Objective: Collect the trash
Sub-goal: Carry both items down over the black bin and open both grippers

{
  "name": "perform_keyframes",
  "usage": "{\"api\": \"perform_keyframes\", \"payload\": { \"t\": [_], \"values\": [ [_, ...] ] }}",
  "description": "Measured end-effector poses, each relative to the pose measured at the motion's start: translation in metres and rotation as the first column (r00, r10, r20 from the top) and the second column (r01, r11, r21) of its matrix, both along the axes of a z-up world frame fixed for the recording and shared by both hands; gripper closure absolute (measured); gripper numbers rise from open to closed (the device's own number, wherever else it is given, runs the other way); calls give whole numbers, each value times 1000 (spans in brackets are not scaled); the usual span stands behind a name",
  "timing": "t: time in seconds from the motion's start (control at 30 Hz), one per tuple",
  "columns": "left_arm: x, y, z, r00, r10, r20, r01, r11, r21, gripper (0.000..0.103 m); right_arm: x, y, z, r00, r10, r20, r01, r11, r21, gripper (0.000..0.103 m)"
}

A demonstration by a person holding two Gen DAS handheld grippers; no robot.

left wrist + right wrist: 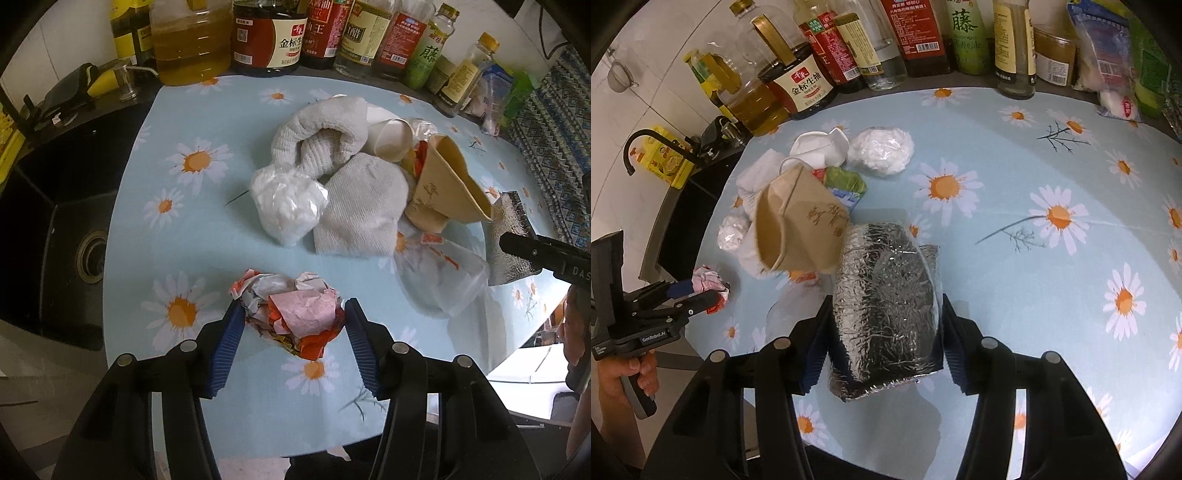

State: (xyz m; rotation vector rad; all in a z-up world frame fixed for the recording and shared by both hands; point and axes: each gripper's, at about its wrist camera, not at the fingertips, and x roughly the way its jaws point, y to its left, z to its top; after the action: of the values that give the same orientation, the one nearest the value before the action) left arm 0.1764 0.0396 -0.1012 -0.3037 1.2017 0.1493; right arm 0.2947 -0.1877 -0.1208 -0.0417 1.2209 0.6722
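My left gripper [291,317] is shut on a crumpled pink, red and white paper wrapper [291,314], at the near edge of the daisy tablecloth [207,110]. My right gripper [884,314] is shut on a silver foil bag [886,302]; its fingers touch both sides. The foil bag also shows at the right of the left wrist view [511,240]. The heap behind holds a grey towel [332,155], a crushed brown paper cup [443,181], a white paper cup [391,140], a white plastic bag wad [288,206] and a clear plastic bag [439,273].
Oil, soy sauce and vinegar bottles [269,33] line the back of the counter. A black sink [62,236] with a tap [639,147] lies to the left. Packets [1108,66] stand at the back right. A second white wad [882,151] lies behind the heap.
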Motion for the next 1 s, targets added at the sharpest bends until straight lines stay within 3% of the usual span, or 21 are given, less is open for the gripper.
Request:
{"api": "perform_keyframes", "payload": {
  "t": [0.6,1.0],
  "values": [
    [-75,-16,14,997,-31,73,32,999,-18,50,-91,-4,7,1000,-20,3,20,1000,16,49],
    [-130,-28,13,994,-59,91,63,997,-40,50,-161,31,2,997,72,-27,-71,997,39,49]
  ]
}}
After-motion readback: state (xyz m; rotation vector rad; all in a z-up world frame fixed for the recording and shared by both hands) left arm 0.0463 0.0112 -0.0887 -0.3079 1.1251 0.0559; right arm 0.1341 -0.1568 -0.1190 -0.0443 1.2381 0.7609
